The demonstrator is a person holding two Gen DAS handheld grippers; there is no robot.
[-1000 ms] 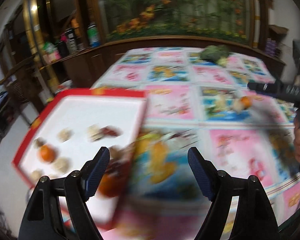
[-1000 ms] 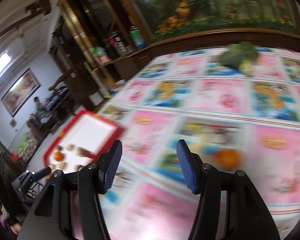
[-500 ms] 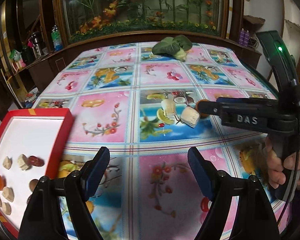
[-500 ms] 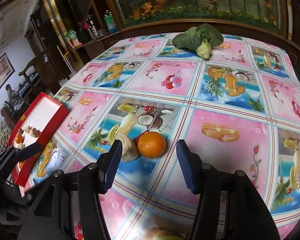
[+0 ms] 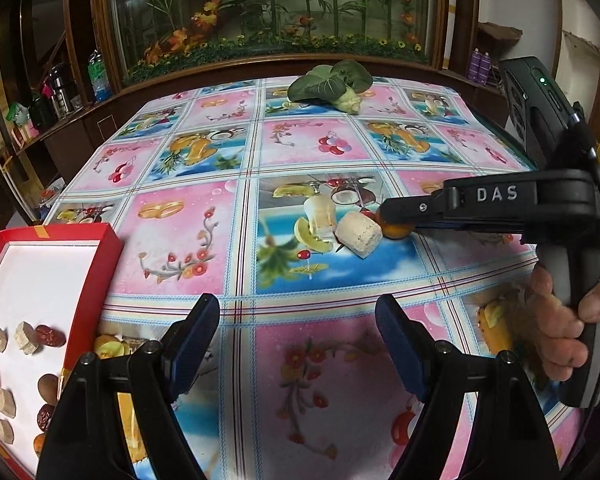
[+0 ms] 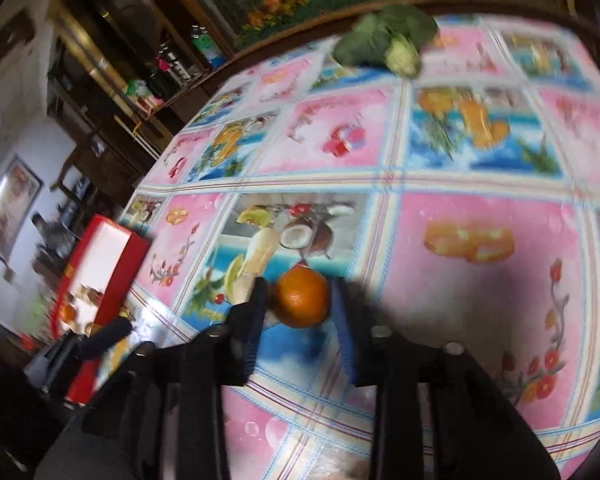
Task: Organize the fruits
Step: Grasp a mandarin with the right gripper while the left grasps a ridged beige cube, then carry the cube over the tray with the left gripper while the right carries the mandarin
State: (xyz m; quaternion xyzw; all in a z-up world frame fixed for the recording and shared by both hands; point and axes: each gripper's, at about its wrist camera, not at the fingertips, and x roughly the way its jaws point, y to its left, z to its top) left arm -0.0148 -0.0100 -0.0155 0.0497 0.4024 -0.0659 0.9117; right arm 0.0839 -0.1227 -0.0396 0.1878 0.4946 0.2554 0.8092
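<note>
Right wrist view — right gripper (image 6: 300, 304) fingers seemingly pinching orange (image 6: 302, 298), left gripper (image 5: 298, 332) wide open, holding nothing

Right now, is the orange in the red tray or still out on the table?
Out. The orange sits on the tablecloth between the right gripper fingers, well apart from the red tray.

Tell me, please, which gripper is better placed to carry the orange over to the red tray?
Right. The right gripper already has its fingers on either side of the orange, while the left gripper is open, holding nothing, beside the red tray.
</note>
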